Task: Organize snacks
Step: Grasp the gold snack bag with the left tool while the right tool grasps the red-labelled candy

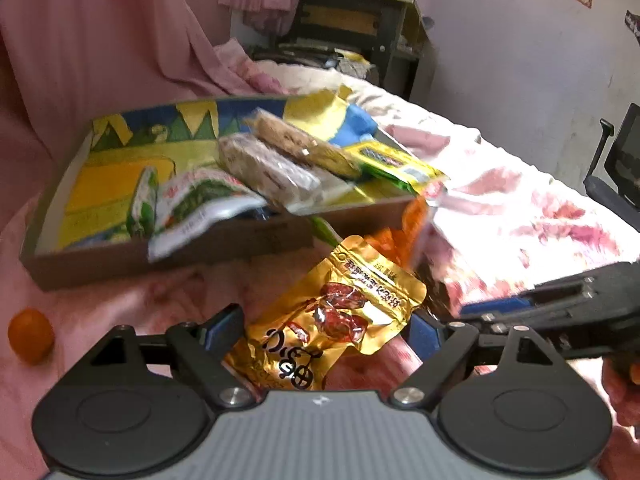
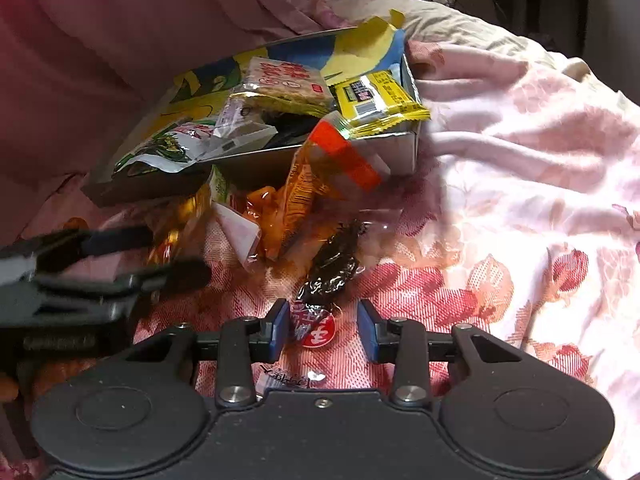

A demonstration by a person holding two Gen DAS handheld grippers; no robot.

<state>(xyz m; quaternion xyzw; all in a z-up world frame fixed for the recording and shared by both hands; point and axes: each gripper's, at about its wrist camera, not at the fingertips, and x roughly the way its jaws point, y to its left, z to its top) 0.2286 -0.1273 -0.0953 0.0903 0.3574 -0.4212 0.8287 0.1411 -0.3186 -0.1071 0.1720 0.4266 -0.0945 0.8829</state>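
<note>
The left hand-held gripper (image 1: 326, 326) tilts downward, its jaws spread wide with a gold packet (image 1: 336, 312) lying loose between the fingers, neither blue pad pressing on it. The right hand-held gripper (image 2: 323, 322) tilts down more steeply, jaws about half apart, a dark wrapped snack (image 2: 326, 280) between the fingers with a gap on its three o'clock side. Each tool crosses the other's view.

Pink floral bedspread (image 2: 500, 208), pink curtain (image 1: 100, 40), dark shelf (image 1: 352, 20), office chair (image 1: 616, 168).
</note>
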